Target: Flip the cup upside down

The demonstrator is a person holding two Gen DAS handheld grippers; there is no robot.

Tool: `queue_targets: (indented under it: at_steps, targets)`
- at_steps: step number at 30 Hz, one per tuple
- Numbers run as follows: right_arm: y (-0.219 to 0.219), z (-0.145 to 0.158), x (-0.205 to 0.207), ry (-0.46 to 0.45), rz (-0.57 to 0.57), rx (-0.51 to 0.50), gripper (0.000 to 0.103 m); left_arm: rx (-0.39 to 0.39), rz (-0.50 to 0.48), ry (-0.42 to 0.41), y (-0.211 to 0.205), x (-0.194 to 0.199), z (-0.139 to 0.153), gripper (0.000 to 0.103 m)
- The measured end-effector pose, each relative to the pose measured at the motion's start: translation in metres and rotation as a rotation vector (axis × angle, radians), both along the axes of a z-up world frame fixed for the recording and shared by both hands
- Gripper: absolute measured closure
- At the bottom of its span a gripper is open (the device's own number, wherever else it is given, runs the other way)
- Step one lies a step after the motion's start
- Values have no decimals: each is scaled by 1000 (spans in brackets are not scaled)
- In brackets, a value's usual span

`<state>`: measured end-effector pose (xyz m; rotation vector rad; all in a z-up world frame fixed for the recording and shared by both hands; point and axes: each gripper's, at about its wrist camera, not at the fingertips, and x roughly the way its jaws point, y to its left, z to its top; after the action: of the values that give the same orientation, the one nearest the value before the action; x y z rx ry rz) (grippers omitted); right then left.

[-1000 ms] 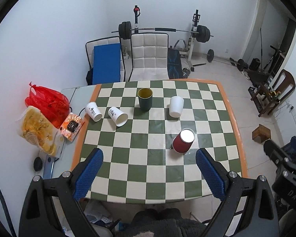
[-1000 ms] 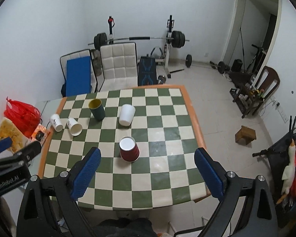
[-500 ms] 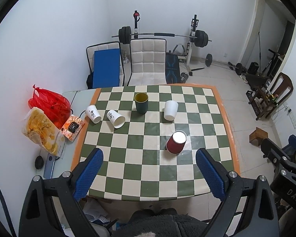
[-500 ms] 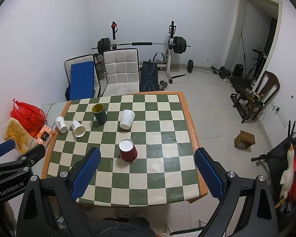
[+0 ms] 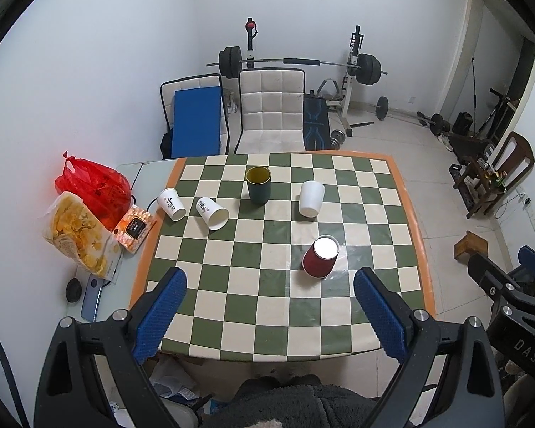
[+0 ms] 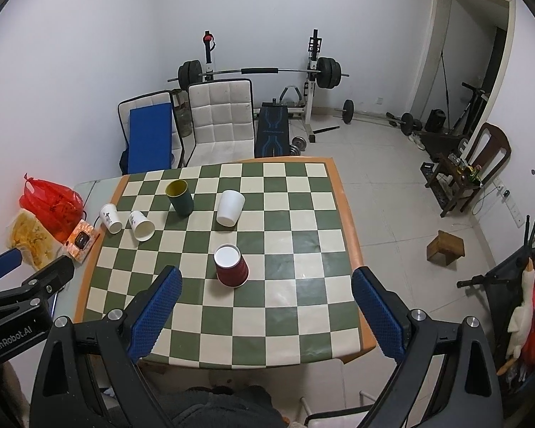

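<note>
A red paper cup (image 5: 320,257) (image 6: 230,265) stands upside down on the checkered table (image 5: 260,303) (image 6: 267,321), white base up. A plain white cup (image 5: 311,198) (image 6: 230,208) stands upside down behind it. A dark green cup (image 5: 258,184) (image 6: 179,197) stands upright with its yellow inside showing. Two printed white cups (image 5: 172,204) (image 5: 212,213) (image 6: 111,218) (image 6: 142,225) lie on their sides near the left edge. My left gripper (image 5: 269,315) and right gripper (image 6: 265,315) are both open and empty, held high above the table's near edge.
A red bag (image 5: 92,187), a snack bag (image 5: 78,237), a small box (image 5: 134,227) and a phone (image 5: 92,297) lie on a side surface left of the table. Chairs (image 5: 271,107) and a barbell rack stand behind. A wooden chair (image 5: 495,174) stands right.
Both grippers have pulled up and back from the table, so it looks smaller and farther. The cups have not moved. Both stay open.
</note>
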<state>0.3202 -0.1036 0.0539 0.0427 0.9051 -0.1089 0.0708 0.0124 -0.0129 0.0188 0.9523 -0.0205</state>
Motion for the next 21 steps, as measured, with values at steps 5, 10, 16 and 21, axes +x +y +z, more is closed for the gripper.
queue_targets:
  at_steps: [5,10,16,21]
  targets:
    - [-4,-8,10,-1,7,4,5,-3,8,-2,1,-1,0,7]
    - [-4,-12,14,0,11,-5,5,-5,16,-6,2,-5,0,7]
    - [-4,-16,9,6,26,1,5,-5,30,-9,5,-11,2,7]
    - [-4,-16,6,3,28,2,5,-4,27,-10,6,-12,2,7]
